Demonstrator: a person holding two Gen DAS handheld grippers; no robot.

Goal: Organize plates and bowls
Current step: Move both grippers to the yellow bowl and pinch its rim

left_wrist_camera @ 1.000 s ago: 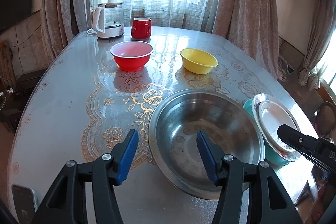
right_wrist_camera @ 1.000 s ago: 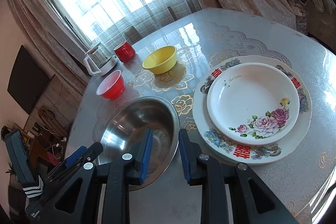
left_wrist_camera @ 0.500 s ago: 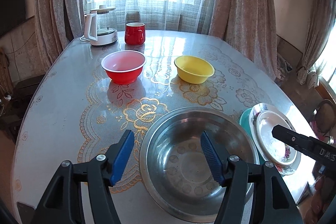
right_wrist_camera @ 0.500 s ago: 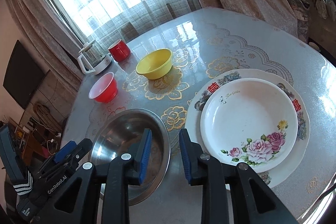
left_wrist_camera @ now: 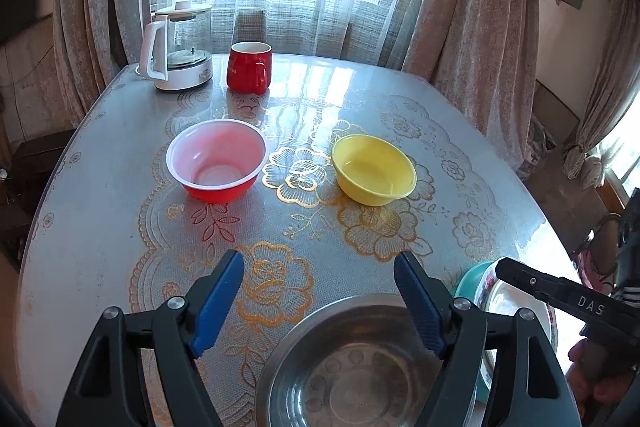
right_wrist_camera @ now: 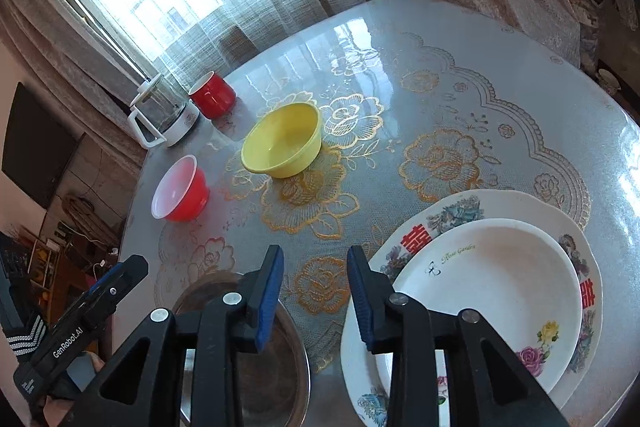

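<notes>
The left hand-held gripper (left_wrist_camera: 318,297) hangs over the near part of the bench (left_wrist_camera: 100,195) with its blue-padded jaws spread wide and nothing between them. Its right finger reaches over the far rim of the steel bowl (left_wrist_camera: 360,367), which sits at the near edge of the view. The right hand-held gripper (right_wrist_camera: 316,291) is likewise parted, though more narrowly, and empty, poised above bare patterned cloth between the steel bowl on its left and the stacked plates on its right. The white floral plate (right_wrist_camera: 492,291) rests inside the larger patterned plate (right_wrist_camera: 452,211), and the right finger overlaps the stack's near left rim (whether it touches cannot be told). Farther out, open cloth lies between the grippers and the two small bowls. The yellow bowl (left_wrist_camera: 374,169) stands upright near the middle of the bench, the red bowl (left_wrist_camera: 217,159) well apart to its left, nearer the bench's left edge. At the far left, close to the curtained window, a red mug (left_wrist_camera: 248,73) stands just beside a glass kettle (left_wrist_camera: 176,53). The far right of the bench carries only glare.
</notes>
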